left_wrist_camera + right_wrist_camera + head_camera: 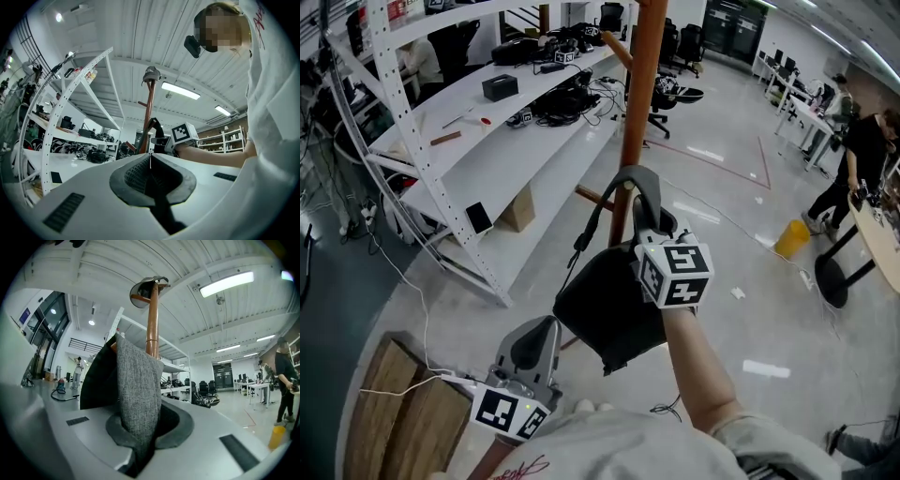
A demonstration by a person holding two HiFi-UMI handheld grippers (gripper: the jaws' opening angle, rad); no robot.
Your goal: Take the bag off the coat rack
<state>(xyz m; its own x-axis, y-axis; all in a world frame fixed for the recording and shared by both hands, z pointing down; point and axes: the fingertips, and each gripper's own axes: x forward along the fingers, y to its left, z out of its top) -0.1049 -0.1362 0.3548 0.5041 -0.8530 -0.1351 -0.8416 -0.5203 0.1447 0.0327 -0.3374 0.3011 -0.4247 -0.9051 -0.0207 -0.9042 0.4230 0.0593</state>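
Observation:
A black bag (605, 314) hangs by its grey handle (630, 180) from a peg of the orange-brown coat rack pole (639, 103). My right gripper (650, 225) is shut on that grey handle (138, 385) just beside the pole (152, 319); the black bag body (96, 378) shows to the left of it. A cap (146, 286) sits on top of the rack. My left gripper (532, 349) is low and left of the bag, apart from it. Its pads (140, 171) meet with nothing between them, and it faces the pole (149, 110).
White shelving (502, 150) with cables and boxes stands left of the rack. Wooden boards (394, 408) lie at the lower left. A yellow bucket (791, 238), a table base (831, 281) and a person (855, 155) are at the right on the glossy floor.

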